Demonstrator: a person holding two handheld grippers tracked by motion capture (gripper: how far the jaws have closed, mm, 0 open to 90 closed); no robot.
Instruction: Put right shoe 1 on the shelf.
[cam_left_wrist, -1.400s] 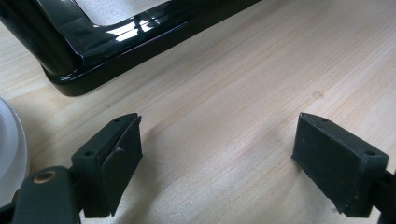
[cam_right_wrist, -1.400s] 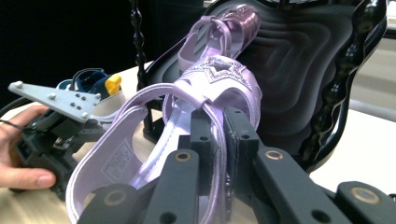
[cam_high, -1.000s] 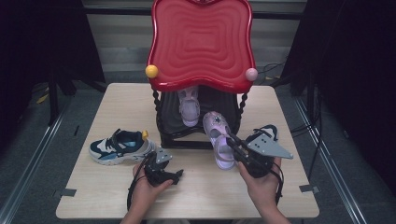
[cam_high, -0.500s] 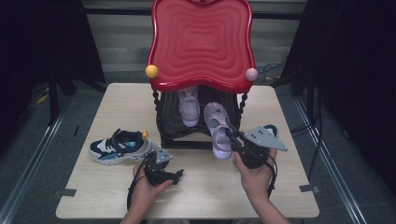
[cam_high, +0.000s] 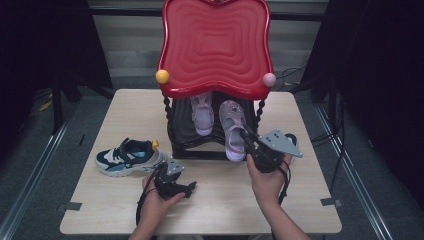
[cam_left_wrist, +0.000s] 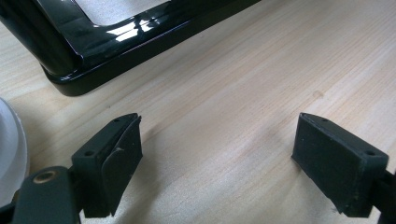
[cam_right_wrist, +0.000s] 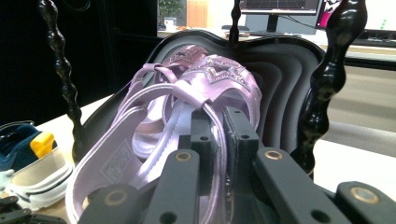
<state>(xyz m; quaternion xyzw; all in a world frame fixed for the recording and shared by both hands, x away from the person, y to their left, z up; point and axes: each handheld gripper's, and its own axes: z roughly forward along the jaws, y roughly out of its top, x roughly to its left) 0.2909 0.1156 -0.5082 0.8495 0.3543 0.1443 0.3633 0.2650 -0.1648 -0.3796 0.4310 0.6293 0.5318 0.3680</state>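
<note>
— While the right hand-held gripper reaches toward the rack, what does it have between its jaws?

— It is clamped on the heel strap of a lilac, glittery child's sandal. In the right gripper view the two black jaws stand pressed together with the thin strap of that sandal pinched between them.

— And where does the sandal sit?

— Its toe lies on the black lower shelf of a two-tier rack, under the glossy red wavy top tray; the heel end hangs out over the shelf's front edge, toward the person. Just beside it, to the left, a matching lilac sandal lies on the same shelf.

— The other hand?

— The left hand-held gripper rests low over the pale wooden table, well apart from the sandals. Its jaws stand apart with nothing between them; in the left gripper view bare wood shows in the gap, and the rack's black base frame lies ahead of them.

— Anything else on the table?

— A navy, teal and white sneaker with a yellow heel tab lies on its sole left of the rack, near the left hand.
</note>
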